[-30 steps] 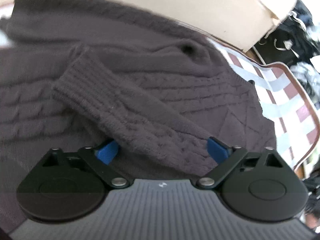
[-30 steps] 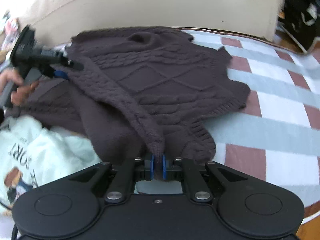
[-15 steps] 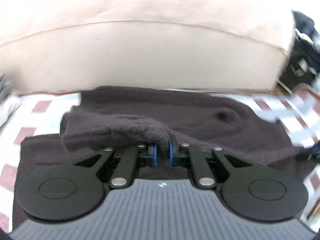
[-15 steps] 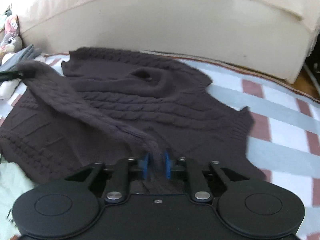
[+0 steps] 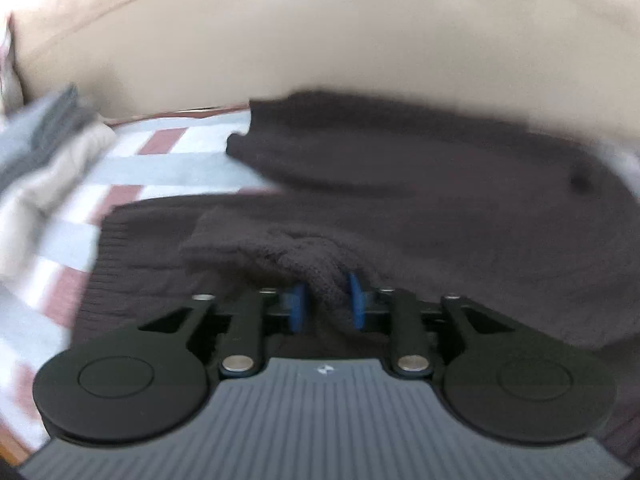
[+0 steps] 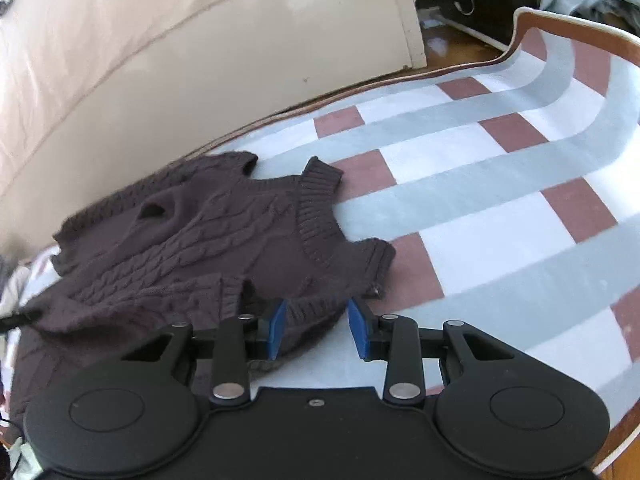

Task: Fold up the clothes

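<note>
Right gripper [image 6: 316, 328] has let the sleeve go since half a second ago, jaws now parted over the sweater [image 6: 208, 236] hem. Left gripper [image 5: 326, 306] stays clamped on a knit fold. Cable-knit sweater lies bunched on the checked rug [image 6: 500, 208], open rug to the right, sofa [image 6: 160, 60] behind.

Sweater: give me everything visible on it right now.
The sweater is a dark brown-grey cable knit with ribbed hems and a small hole-like opening near its middle. It lies crumpled and partly folded on the checked blanket, against the beige cushion. The left gripper pinches a bunched fold between its blue pads. The right gripper is open, with a ribbed edge lying loose between its fingers.
</note>
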`<state>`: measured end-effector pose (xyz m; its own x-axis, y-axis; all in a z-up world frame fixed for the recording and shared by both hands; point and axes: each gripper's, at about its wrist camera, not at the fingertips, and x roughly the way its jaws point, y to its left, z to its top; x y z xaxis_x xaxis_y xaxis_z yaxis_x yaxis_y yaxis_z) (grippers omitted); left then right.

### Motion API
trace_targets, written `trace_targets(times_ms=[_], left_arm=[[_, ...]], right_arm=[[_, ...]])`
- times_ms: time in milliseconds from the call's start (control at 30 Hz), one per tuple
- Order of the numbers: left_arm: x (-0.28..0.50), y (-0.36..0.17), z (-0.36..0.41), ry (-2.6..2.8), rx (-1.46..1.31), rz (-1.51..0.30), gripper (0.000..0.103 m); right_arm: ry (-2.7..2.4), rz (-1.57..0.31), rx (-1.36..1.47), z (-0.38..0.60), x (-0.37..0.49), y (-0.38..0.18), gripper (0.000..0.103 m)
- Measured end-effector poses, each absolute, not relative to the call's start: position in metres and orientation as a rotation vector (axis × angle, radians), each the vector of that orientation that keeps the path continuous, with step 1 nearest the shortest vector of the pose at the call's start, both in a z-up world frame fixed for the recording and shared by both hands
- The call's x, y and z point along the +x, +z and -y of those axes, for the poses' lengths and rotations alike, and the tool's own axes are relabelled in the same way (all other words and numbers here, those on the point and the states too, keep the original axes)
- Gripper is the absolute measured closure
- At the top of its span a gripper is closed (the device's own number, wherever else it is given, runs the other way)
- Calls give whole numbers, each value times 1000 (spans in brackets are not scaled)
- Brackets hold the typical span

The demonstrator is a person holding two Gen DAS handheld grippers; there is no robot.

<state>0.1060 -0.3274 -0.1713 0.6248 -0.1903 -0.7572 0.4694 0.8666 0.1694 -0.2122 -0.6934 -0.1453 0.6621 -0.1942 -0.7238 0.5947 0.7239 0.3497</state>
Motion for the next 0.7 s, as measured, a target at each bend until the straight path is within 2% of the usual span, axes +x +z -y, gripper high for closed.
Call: trace_targets(times_ms=[100,167,267,367,433,500,633,667,700], left_arm=[[72,-156,341,-506,453,-726,70],[53,-139,345,-672,385,-691,56],[34,-127,364,-1071,279,-817,52],[14,-137,396,-1404,251,-958,51],[1,-152,421,-1519,281,-1020,45],[-8,-172,447,-1516,386,-1051,42],[-13,-206,479,-1487,392,-1209,42],[-12,-212,483,-1492,349,-1264,42],[-14,-215,484,-1506,316,-1294,42]], right_arm=[[-354,-731,510,682,-199,-143,63],[-241,-744,414,671,-188,-141,63],[-47,-832,216,652,-162,-143,49],[35,-937,92,647,-134,-153,48],[59,-985,123,656,-122,-160,45],[64,-1012,204,670,-115,-167,36],[142,-1058,416,688,-117,-183,34],[187,-1064,450,688,-120,-186,38],[242,-1084,405,681,-127,-187,48]])
